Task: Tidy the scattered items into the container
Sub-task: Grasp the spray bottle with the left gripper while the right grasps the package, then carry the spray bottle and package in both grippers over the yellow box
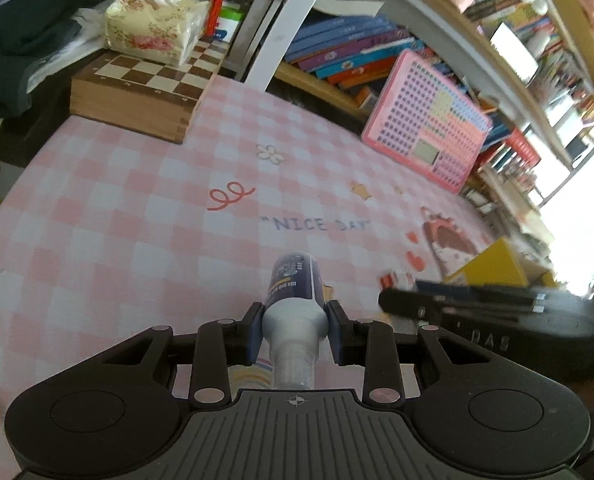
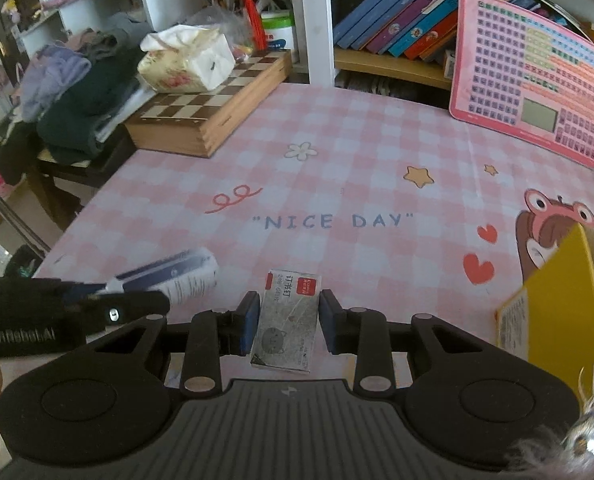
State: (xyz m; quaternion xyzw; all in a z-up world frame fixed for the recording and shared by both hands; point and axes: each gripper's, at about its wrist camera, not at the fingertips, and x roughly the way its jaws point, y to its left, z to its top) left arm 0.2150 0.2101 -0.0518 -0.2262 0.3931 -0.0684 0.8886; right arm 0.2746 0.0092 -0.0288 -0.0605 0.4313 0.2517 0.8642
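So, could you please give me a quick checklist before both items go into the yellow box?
1. Left claw grips the bottle at its neck: ok.
2. Right claw shut on the staple box: not ok, pads flank it, a gap shows on the right.
3. Yellow box open, within sight: ok.
4. Room inside the box: cannot tell.
5. The two claws apart: ok.

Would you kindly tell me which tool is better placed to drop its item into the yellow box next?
Right, probably: the yellow box sits just beside the right tool.
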